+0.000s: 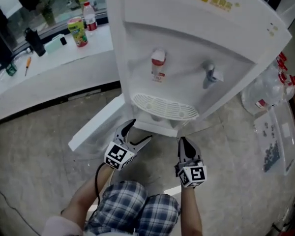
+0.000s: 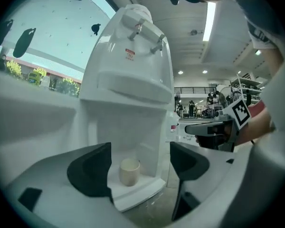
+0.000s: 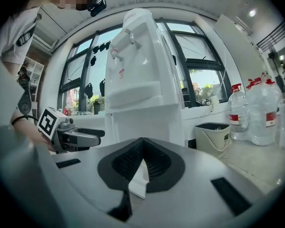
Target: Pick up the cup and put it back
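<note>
**Head view.** A white, glossy plastic dispenser (image 1: 187, 48) is seen from above. It has a red tap (image 1: 158, 65), a grey tap (image 1: 210, 75) and a half-round slotted drip tray (image 1: 164, 107). The left gripper (image 1: 140, 132) and right gripper (image 1: 184, 142) are low before its base, each carrying a cube of square markers. The floor (image 1: 49, 132) is mottled stone. The cup does not show in this view.

**Left gripper view.** The fingers (image 2: 90, 170) are dark, matt, rounded pads in a smooth grey shell. They stand well apart with nothing held. In the gap, further off and touching neither pad, is the cup (image 2: 129, 171). It is pale beige, matt, cylindrical and open-topped. The cup stands upright on the white ledge (image 2: 142, 194) at the dispenser's foot, set back from the ledge's front edge. The right gripper appears at the side, jaws pointing inward.

**Right gripper view.** The ribbed black pads (image 3: 156, 163) meet at their tips and clamp nothing. A narrow wedge of the dispenser's white base shows lower down between them. Only this view shows the beige bucket (image 3: 213, 136) and the clear bottles (image 3: 256, 113) with red caps, both beside the dispenser.
</note>
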`<state>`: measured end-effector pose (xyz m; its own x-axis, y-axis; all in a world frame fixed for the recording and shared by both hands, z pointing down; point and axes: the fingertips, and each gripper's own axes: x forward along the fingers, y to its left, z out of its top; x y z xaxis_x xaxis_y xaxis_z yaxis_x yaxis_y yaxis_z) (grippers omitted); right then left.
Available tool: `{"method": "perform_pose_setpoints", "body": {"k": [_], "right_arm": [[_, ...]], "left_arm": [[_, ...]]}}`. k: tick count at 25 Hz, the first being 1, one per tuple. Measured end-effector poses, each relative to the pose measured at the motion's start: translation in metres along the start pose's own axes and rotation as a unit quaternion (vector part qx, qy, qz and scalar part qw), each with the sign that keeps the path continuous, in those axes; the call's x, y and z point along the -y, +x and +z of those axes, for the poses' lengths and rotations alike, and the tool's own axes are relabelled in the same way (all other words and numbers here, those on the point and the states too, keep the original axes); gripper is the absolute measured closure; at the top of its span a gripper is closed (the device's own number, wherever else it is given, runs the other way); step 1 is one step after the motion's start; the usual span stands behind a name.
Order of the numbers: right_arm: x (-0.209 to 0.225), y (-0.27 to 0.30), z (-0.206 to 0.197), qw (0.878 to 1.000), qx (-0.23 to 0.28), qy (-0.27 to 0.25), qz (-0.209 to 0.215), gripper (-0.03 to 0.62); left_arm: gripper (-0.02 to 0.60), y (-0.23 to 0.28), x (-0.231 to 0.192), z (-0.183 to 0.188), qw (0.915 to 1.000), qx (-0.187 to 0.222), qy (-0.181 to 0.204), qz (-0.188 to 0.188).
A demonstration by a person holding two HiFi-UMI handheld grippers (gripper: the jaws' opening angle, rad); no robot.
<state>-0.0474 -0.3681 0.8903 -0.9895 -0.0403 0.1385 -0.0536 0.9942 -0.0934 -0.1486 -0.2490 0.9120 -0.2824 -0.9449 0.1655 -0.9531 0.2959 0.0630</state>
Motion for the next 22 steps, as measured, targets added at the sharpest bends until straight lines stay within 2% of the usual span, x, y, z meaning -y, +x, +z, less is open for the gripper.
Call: {"method": "perform_pose_setpoints", "body": {"k": [8, 13, 22], "right_arm": [[0.015, 0.043, -0.052, 1.000, -0.009, -0.003, 0.016, 0.577], [0.013, 0.059, -0.072, 0.999, -0.019, -0.002, 0.027, 0.577], [0.017, 0.060, -0.085, 0.999, -0.019, 0.006, 0.029, 0.577]], "left_arm": [[0.207, 0.043, -0.020, -0.071, 0.9999, -0.014, 0.000, 0.009], [0.207, 0.074, -0.026, -0.097, 0.9997, -0.024, 0.003, 0.010], [0.190, 0.133, -0.031, -0.121, 0.9987, -0.039, -0.024, 0.022]]}}
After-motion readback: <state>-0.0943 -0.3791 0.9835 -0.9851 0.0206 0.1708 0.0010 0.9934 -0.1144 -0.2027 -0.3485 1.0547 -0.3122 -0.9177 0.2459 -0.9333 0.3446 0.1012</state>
